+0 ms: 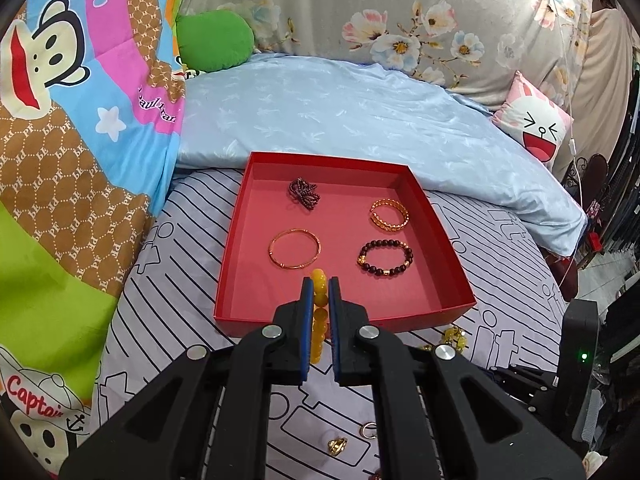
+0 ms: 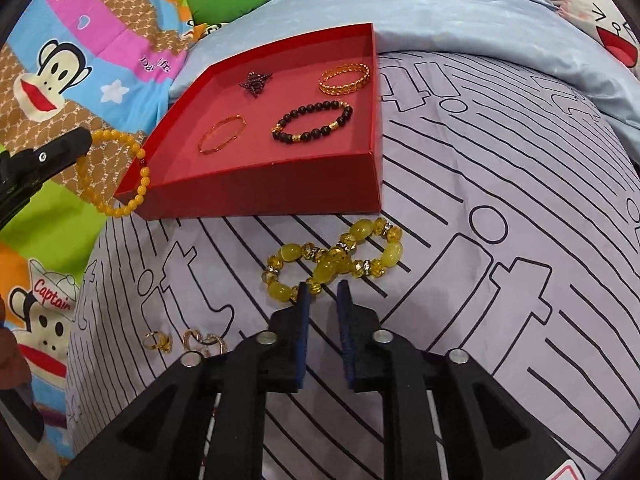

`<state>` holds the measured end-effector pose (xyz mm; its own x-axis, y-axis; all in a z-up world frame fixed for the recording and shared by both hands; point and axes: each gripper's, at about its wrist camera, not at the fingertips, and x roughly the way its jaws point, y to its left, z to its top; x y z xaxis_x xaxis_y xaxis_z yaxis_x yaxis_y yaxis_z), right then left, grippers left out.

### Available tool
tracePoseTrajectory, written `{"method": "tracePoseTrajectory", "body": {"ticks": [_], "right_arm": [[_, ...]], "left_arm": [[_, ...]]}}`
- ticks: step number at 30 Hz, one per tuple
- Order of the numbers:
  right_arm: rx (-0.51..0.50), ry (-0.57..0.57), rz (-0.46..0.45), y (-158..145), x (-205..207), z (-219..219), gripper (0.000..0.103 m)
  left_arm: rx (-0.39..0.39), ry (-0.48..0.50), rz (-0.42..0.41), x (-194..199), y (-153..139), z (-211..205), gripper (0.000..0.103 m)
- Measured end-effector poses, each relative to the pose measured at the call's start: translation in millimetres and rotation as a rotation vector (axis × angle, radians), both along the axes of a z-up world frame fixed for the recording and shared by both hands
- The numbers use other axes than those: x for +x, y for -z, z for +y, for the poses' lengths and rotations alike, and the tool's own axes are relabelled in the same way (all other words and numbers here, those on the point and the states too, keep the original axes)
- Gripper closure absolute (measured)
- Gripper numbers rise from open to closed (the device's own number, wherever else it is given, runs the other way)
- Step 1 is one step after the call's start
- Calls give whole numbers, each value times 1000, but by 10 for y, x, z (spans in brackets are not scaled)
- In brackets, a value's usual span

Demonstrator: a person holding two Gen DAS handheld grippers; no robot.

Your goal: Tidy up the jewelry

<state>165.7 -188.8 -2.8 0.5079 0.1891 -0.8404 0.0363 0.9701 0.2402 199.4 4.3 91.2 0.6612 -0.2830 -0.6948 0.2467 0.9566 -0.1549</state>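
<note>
My left gripper [image 1: 320, 280] is clenched on the yellow round-bead bracelet [image 2: 116, 172], hanging at the shallow red cardboard tray's [image 1: 448, 308] six o'clock rim. Next I'd carry it inward and release. My right gripper [image 2: 323, 288] is released above the amber oval-bead bracelet [image 2: 332, 260].

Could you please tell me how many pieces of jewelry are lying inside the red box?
4: maroon bead bundle far left, gold cuff far right, thin bangle near left, dark bead bracelet near right.

The left gripper [image 1: 319, 280] hides the middle of the yellow bracelet [image 1: 319, 312]. In the left view its arm covers most of the green bracelet [image 1: 454, 336]. The rings [image 2: 158, 341] are too small to tell their shape. The pillow [image 2: 608, 32] is cut off by the edge.
</note>
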Motion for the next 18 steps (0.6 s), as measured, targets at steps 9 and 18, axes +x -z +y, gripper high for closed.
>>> {"method": "tracePoseTrajectory", "body": {"ticks": [9,18], "right_arm": [[90,65,-1,-6,154,-66,73],[20,62,-14,27,182,17,94]], "left_arm": [[1,-3,3,13,25,-4,96],[0,2,9,32,62,-12,96]]}}
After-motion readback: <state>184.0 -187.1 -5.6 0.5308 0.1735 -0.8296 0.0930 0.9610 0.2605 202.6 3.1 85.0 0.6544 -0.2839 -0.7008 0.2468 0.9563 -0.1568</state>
